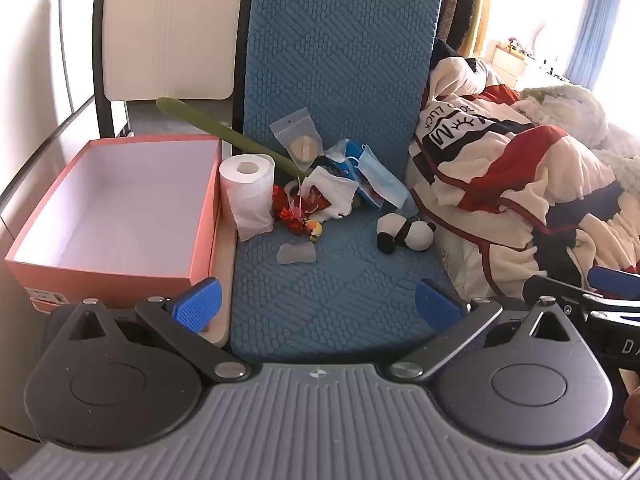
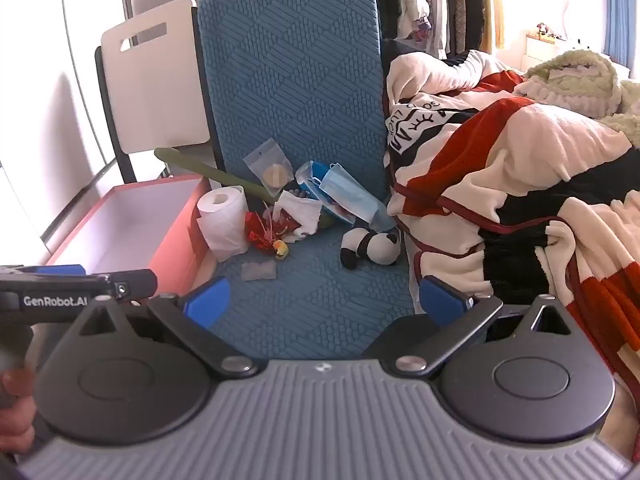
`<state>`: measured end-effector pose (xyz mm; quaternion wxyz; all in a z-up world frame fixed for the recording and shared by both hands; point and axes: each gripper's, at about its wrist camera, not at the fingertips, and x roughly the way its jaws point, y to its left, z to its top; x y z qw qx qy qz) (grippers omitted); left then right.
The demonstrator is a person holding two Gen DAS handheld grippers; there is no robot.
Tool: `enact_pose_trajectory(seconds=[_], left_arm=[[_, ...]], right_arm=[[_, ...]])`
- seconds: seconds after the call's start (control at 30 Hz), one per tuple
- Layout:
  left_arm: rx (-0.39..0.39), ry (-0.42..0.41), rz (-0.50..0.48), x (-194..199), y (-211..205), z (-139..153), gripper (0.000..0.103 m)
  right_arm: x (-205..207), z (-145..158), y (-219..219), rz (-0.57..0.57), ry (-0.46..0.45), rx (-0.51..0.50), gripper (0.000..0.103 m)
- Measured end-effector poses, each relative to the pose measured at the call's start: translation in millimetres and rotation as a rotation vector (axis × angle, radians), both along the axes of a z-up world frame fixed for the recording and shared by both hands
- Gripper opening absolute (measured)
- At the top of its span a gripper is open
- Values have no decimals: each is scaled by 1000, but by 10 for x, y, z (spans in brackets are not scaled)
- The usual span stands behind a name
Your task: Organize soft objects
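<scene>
A blue textured cushion (image 1: 336, 272) (image 2: 312, 300) carries a clutter pile. On it lie a panda plush (image 1: 406, 234) (image 2: 370, 246), a toilet paper roll (image 1: 246, 184) (image 2: 222, 208), blue face masks (image 1: 380, 178) (image 2: 348, 190), a clear bag with a puff (image 1: 298, 136) (image 2: 270, 168), red wrappers (image 1: 292, 210) (image 2: 266, 232) and a small clear pouch (image 1: 298, 254) (image 2: 259, 270). An empty pink box (image 1: 112, 204) (image 2: 132, 216) stands left of the cushion. My left gripper (image 1: 318, 300) is open and empty above the cushion's near end. My right gripper (image 2: 326, 300) is open and empty, short of the panda.
A long green stick (image 1: 224, 132) (image 2: 212, 176) leans across from the chair to the pile. A white chair (image 1: 168, 40) (image 2: 156, 76) stands behind the box. A red, white and black blanket (image 1: 520, 184) (image 2: 520, 184) heaps on the right. Clothes hang at the back (image 2: 440, 0).
</scene>
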<state>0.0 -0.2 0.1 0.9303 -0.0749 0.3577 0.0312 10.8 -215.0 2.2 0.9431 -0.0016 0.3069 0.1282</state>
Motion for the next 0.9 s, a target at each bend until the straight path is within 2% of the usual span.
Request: enact_pose_trajectory(seconds=[0.2, 0.23, 0.67, 0.83, 0.9], left_arm=[[10, -3, 3, 26, -7, -8, 103], [4, -23, 5, -38, -14, 31, 103], [3, -10, 5, -37, 14, 36, 103], [44, -10, 5, -37, 8, 19, 103], [22, -11, 1, -42, 32, 24, 103]], right_arm=[[-9, -8, -1, 4, 3, -6, 103], [-11, -10, -1, 4, 3, -7, 103], [-22, 5, 26, 2, 4, -18, 103], [-21, -13, 23, -3, 18, -9, 103], [-12, -16, 28, -3, 24, -12, 103]])
